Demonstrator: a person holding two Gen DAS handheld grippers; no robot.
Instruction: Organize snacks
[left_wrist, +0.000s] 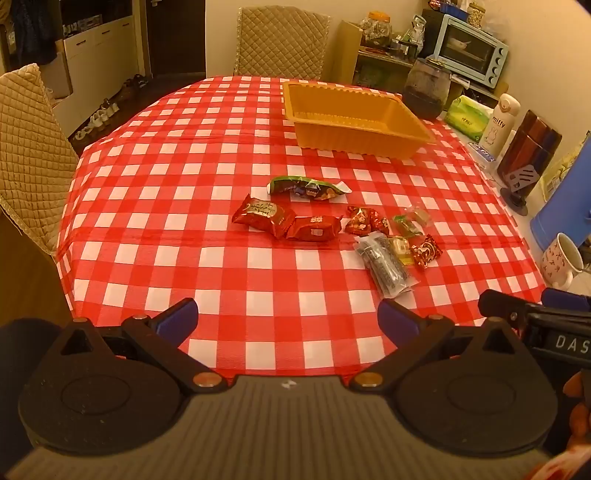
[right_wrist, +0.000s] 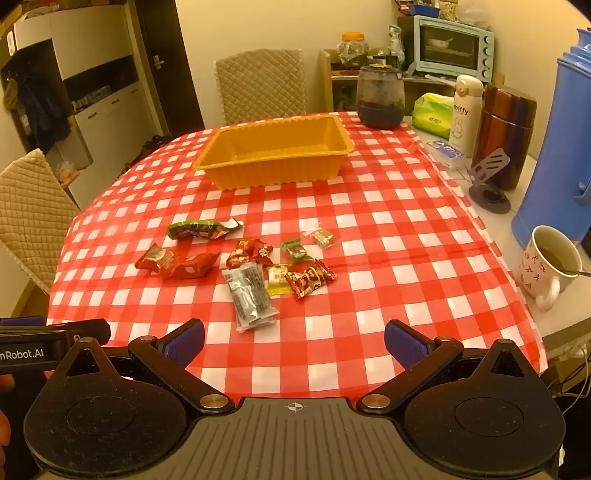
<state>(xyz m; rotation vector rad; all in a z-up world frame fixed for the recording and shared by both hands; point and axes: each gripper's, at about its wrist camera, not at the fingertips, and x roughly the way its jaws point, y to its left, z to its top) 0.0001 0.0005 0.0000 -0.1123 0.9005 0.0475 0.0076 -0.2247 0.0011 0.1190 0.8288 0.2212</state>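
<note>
Snacks waited, both tongs hung wide!

The left gripper (left_wrist: 287, 317) and right gripper (right_wrist: 294, 341) were spread apart, pinching nothing, at the near table edge; the snack packets (right_wrist: 243, 266) lay mid-cloth, the orange tray (right_wrist: 273, 177) beyond them.

A: How does the left gripper (left_wrist: 288, 321) stand?

B: Jaws spread wide, nothing between the blue pads (left_wrist: 177, 320), tilted downward.

A: And the right gripper (right_wrist: 294, 341)?

B: The same: pads (right_wrist: 404, 345) far apart, empty, angled down (its black body also juts into the left wrist view's right edge).

A: Any hand showing?

B: Only slivers of fingers (left_wrist: 578, 413) at the frame edges; too blurred to read the grip.
</note>
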